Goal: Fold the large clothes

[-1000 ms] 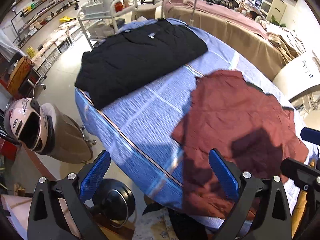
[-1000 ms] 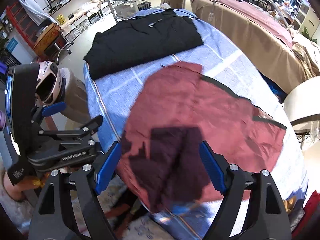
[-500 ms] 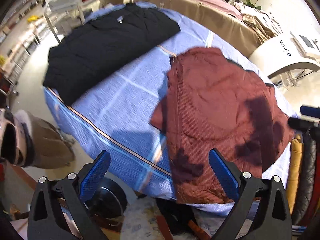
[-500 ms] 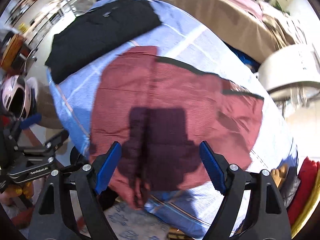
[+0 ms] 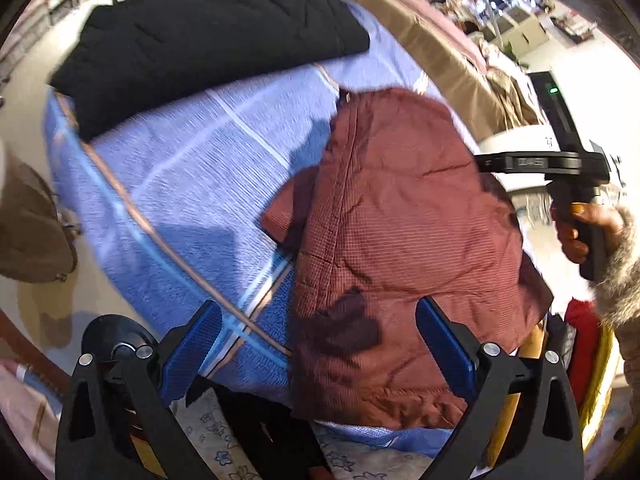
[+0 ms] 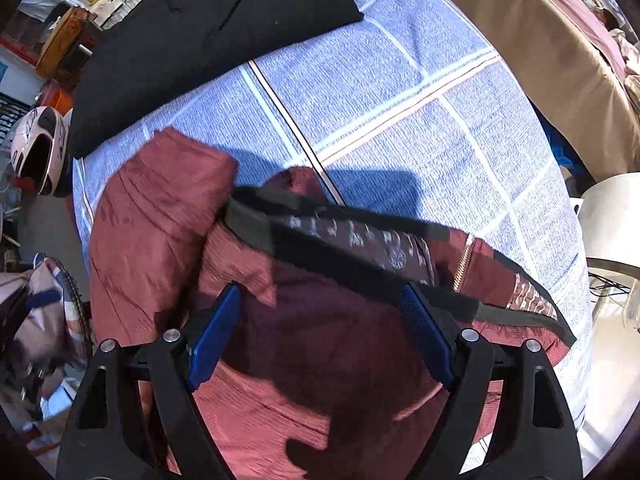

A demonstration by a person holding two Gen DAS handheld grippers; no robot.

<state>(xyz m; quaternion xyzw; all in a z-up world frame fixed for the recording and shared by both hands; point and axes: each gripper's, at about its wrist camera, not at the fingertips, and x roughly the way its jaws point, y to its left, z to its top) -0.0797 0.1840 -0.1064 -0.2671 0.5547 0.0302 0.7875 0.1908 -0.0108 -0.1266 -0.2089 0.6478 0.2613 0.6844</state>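
The maroon jacket (image 5: 400,240) lies spread on the tabletop (image 5: 192,168), which is covered with a blue checked cloth, at the near end, its lower hem hanging over the near edge. At the far end of the same surface, well apart from it, lies a folded black garment (image 5: 200,40).

In the right wrist view the jacket (image 6: 328,360) lies directly under and ahead of the right tool (image 6: 320,332), whose blue pads stand wide apart with nothing between them. Just beyond the pads, a black-trimmed edge (image 6: 320,236) with a patterned lining and a gold zipper (image 6: 464,260) runs crosswise, from left to right across the tool's line of sight. A sleeve or side panel (image 6: 160,200) bulges to the left of it.

The left tool (image 5: 318,348) is also spread wide and holds nothing; it hovers over the near left corner, with the jacket's left border between its pads and mostly to its right. The jacket's long axis runs away from this tool, toward the black garment.

So the right tool is the nearer to the open front edge, and that edge lies square to its fingers, a fair presentation for a pinch, I judge. The left tool seems better placed for the near hem or the left sleeve (image 5: 288,212) poking out sideways.
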